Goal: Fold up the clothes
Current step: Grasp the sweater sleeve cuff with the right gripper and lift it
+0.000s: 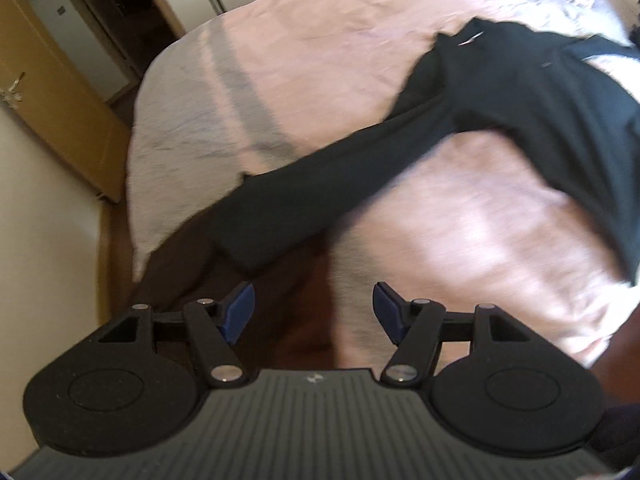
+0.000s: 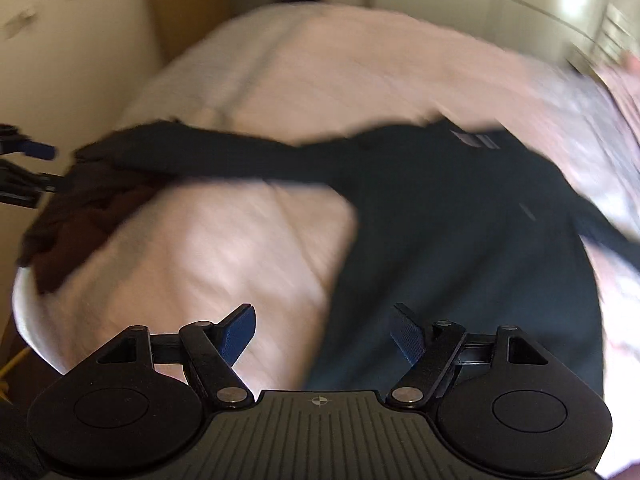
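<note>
A dark long-sleeved top (image 1: 532,108) lies spread on a pink bedspread (image 1: 280,80). One sleeve (image 1: 312,200) stretches toward the bed's near edge, its cuff just ahead of my left gripper (image 1: 314,312), which is open and empty. In the right wrist view the top's body (image 2: 460,240) lies ahead and to the right, with the sleeve (image 2: 208,156) reaching left. My right gripper (image 2: 324,334) is open and empty above the top's hem. The left gripper (image 2: 28,160) shows at the far left edge.
A dark brown cloth (image 1: 248,296) hangs over the bed's edge under the sleeve cuff; it also shows in the right wrist view (image 2: 80,224). A wooden door (image 1: 52,92) and white wall stand left of the bed. White wardrobe doors (image 2: 500,0) stand behind it.
</note>
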A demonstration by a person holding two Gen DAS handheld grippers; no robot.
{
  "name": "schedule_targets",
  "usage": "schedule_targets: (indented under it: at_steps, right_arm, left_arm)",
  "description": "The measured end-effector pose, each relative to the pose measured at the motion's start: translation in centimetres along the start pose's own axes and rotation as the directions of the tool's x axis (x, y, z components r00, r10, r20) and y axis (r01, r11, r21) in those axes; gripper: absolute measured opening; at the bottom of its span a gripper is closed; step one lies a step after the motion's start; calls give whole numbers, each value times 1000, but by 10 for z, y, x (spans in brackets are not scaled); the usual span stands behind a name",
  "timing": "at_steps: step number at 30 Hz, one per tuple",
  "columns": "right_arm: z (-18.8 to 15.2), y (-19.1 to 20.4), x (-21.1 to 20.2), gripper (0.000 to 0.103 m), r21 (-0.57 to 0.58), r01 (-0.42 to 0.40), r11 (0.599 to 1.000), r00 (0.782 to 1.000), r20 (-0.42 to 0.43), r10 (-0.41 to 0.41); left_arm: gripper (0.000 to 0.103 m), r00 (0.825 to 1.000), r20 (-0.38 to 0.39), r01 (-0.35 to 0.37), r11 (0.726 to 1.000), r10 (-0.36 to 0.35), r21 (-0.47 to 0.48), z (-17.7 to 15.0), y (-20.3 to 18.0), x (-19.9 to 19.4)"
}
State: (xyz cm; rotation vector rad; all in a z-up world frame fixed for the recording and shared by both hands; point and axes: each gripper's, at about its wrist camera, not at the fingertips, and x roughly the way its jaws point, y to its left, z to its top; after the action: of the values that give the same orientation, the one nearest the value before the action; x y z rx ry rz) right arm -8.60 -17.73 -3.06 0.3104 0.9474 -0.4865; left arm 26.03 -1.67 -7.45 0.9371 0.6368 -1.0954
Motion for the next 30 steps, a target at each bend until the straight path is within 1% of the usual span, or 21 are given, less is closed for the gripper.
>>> schedule_targets:
  at_steps: [4,7,9,10,11,13,16,19,22,24,25,26,27,29,30]
  right_arm:
    - [50,51,41,76,-107,-105,989,993,50,111]
    - [85,97,83,75,-238,-178,955,980,44,194]
    - [102,127,109,53,-314,-235,920,966,31,257]
    - [105,139,122,51,-352,-238,905,965,24,263]
    - [108,151,135,51,-389,-240,889,963,17,268]
    - [113,176,160,50,-462,-245,852,961,2,277]
    - [121,212,198,50,-565,-250,786,957,-22,289]
    - [129,248,235,51,-659,-253,708,954,-47,297]
    - [137,284,273,51,-742,-253,621,951,-72,302]
    - [130,287,282,50,-774,-230,589,956,-68,285]
    - [130,288,285,43,-783,-222,581,958,-64,279]
    - [132,286,284,20,-774,-236,587,955,-73,287]
    - [137,281,282,9,-758,-245,605,953,-75,292]
    - [145,272,277,6,-723,-263,639,950,-77,303]
    - [151,265,273,6,-697,-268,665,948,-67,312]
  left_arm:
    - [63,999,-9,-39,999,39,-8,-3,41,21]
    - [63,998,-30,-57,998,57,3,-9,65,41]
    - [63,997,-42,-68,998,68,12,-15,78,55]
    - [63,997,-46,-66,998,66,6,-18,83,62]
    - [63,997,-50,-63,998,63,-3,-21,88,68]
    - [63,997,-55,-58,998,57,-22,-28,96,79]
    - [63,997,-65,-53,996,49,-71,-41,104,94]
    - [63,996,-81,-44,991,34,-125,-53,109,104]
    - [63,995,-96,-34,985,18,-167,-64,112,110]
    - [63,995,-103,-30,983,11,-182,-69,114,111]
    - [63,995,-102,-27,983,9,-184,-70,115,110]
    - [63,995,-100,-25,982,7,-185,-71,116,108]
    - [63,995,-95,-23,982,5,-186,-72,117,106]
    - [63,997,-82,-15,983,0,-181,-69,117,103]
    - [63,997,-78,-14,984,0,-177,-67,116,102]
